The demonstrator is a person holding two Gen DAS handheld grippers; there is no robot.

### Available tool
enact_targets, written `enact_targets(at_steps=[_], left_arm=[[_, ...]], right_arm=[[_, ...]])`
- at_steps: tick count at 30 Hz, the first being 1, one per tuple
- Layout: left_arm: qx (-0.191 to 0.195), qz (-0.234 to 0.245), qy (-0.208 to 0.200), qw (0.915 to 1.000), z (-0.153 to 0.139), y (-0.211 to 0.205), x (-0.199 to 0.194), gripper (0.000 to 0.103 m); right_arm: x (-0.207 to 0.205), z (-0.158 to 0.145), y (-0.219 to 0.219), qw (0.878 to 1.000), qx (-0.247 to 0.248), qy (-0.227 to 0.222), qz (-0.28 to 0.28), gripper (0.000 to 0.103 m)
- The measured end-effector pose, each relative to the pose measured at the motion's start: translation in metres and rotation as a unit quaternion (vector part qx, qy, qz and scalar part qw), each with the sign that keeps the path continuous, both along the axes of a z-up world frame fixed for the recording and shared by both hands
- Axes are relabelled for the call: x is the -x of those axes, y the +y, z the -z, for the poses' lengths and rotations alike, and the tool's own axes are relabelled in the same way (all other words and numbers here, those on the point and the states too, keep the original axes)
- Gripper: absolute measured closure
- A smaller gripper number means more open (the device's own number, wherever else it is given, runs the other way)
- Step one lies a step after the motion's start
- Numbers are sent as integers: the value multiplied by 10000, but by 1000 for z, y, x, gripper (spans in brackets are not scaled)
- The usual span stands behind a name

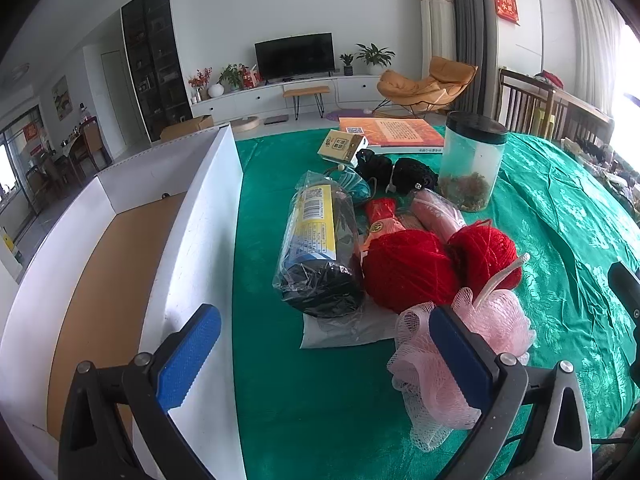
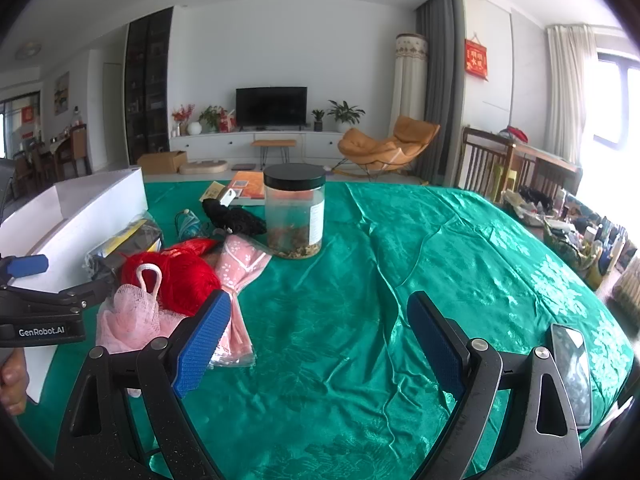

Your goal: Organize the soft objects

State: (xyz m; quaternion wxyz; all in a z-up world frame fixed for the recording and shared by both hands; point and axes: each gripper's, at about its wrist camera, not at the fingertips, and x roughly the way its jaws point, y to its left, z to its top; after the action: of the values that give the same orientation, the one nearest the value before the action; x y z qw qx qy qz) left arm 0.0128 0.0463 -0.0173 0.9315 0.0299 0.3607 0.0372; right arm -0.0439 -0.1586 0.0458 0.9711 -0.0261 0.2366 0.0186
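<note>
Beside the white box [image 1: 192,216] on the green worktop [image 1: 320,400], the pink bath pouf [image 1: 500,320] lies touching the red yarn balls [image 1: 408,268]. I judge it featherlight, squashy and springy; I would pinch deep into the mesh, not its cord loop. My left tongs [image 1: 324,360] hover released, one pad against it; my right tongs [image 2: 320,344] hang released over bare cloth.
</note>
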Motion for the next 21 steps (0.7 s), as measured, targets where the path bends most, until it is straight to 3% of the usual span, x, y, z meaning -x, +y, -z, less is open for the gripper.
enact_targets(at_steps=[21], left_arm=[[32, 21, 66, 10000, 2, 1, 0, 0]], right_arm=[[-1, 0, 3, 10000, 13, 16, -81, 11]])
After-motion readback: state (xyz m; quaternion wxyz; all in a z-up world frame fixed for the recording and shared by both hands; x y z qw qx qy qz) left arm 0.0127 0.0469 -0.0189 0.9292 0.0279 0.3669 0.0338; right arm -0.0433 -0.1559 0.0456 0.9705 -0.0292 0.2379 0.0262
